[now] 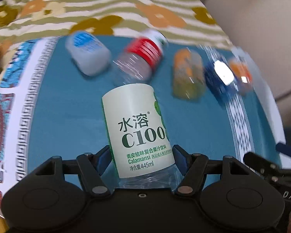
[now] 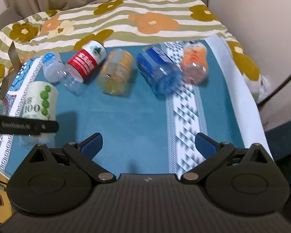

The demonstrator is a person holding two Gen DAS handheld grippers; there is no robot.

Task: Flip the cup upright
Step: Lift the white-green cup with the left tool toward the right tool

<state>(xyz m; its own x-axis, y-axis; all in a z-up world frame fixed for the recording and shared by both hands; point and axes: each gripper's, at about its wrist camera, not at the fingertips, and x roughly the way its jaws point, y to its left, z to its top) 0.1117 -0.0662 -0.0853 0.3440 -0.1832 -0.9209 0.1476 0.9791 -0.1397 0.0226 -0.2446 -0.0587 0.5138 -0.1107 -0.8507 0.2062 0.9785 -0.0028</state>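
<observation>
My left gripper (image 1: 142, 153) is shut on a C100 bottle (image 1: 137, 128) with a pale green label. It holds the bottle near its clear lower end, above the teal cloth (image 1: 67, 120). The same bottle (image 2: 39, 103) shows at the far left of the right wrist view, with the left gripper's black finger (image 2: 29, 127) across it. My right gripper (image 2: 148, 143) is open and empty over the teal cloth (image 2: 126, 126), with its blue pads wide apart.
Several bottles lie on their sides in a row at the back: a white one (image 2: 52, 68), a red-labelled one (image 2: 83, 66), an orange-yellow one (image 2: 116, 73), a blue one (image 2: 159, 73) and an orange one (image 2: 194, 64). A flowered striped blanket (image 2: 145, 19) lies behind.
</observation>
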